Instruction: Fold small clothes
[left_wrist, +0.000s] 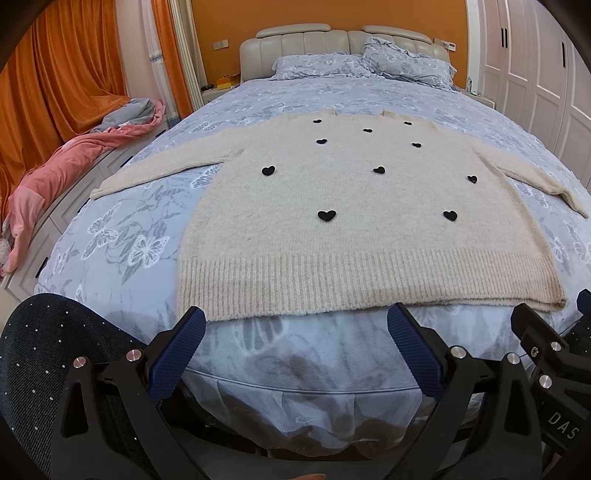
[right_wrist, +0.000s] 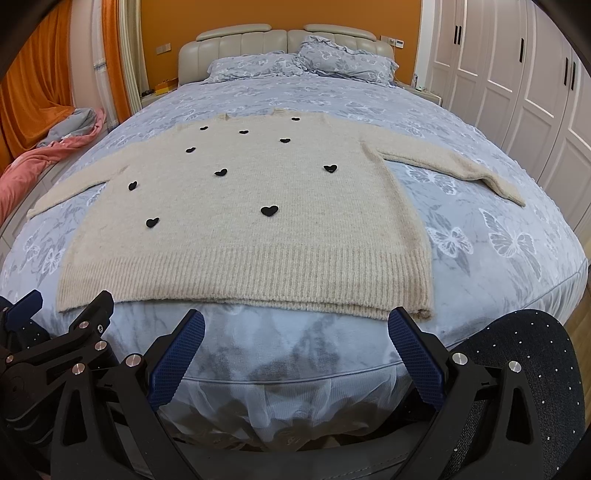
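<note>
sweater (left_wrist: 332, 206) flat on bed (left_wrist: 122, 229), sleeves out for folding; my left tongs (left_wrist: 295, 328) and right tongs (right_wrist: 295, 328) spread, empty, short of hem

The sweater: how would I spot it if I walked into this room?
Look at the big bed with the blue butterfly cover. The sweater lies flat on it near the foot, sleeves spread to both sides. It is the only cream knit there, dotted with small black hearts.
</note>
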